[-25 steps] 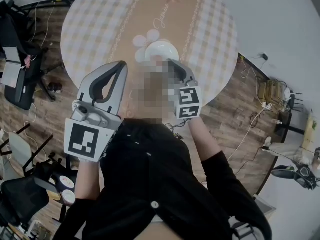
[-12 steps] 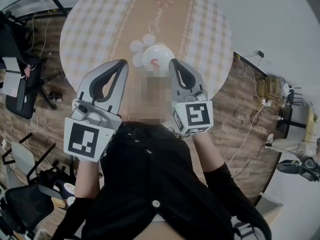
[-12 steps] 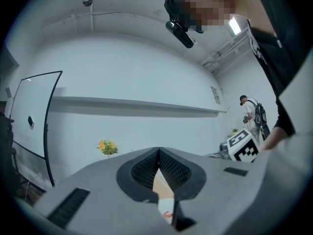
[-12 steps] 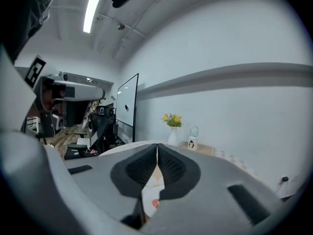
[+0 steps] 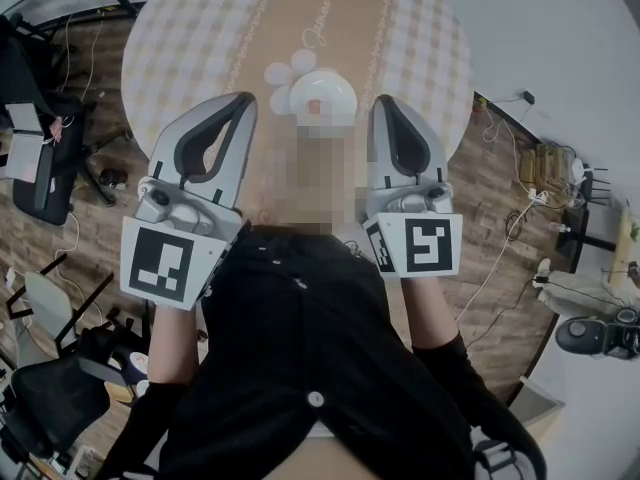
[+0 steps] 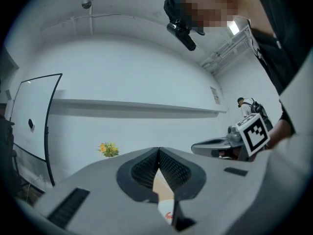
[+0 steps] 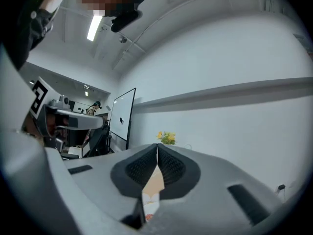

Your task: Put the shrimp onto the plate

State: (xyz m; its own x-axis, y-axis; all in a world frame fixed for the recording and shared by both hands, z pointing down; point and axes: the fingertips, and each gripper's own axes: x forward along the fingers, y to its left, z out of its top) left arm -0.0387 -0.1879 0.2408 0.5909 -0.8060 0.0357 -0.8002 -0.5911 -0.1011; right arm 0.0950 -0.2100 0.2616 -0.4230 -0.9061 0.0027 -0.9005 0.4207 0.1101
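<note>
As both tools are held level and high above the surface (image 5: 190, 38), nothing is in hand at this moment. The left gripper (image 5: 240, 108) has its jaws closed pad to pad with nothing between them. Right of it and far below, the white plate (image 5: 343, 88) sits on the brown runner (image 5: 300, 18), just beside a flower-shaped mat (image 5: 284, 74). A small red item on the plate reads as the shrimp (image 5: 314, 107), though it is too small to confirm; if so, the placing looks done. The right gripper (image 5: 386, 106) likewise shows jaws closed and empty. Handling, as judged: the shrimp should be light, soft and probably slick, with a curved body. A pinch across the thick middle under modest pressure should hold better than one on the thin tail, and a hard squeeze could crush it or squirt it out. The plate is likely rigid and breakable, with a low rim that the jaws could knock. Clearance: the round surface is mostly bare around the plate, giving free approach from either side, and the plate appears to stand well in from the near edge. Beyond that edge, a dark chair (image 5: 45, 403) at left and cables (image 5: 505, 243) on the wooden floor (image 5: 90, 228) at right lie well apart from the work.
</note>
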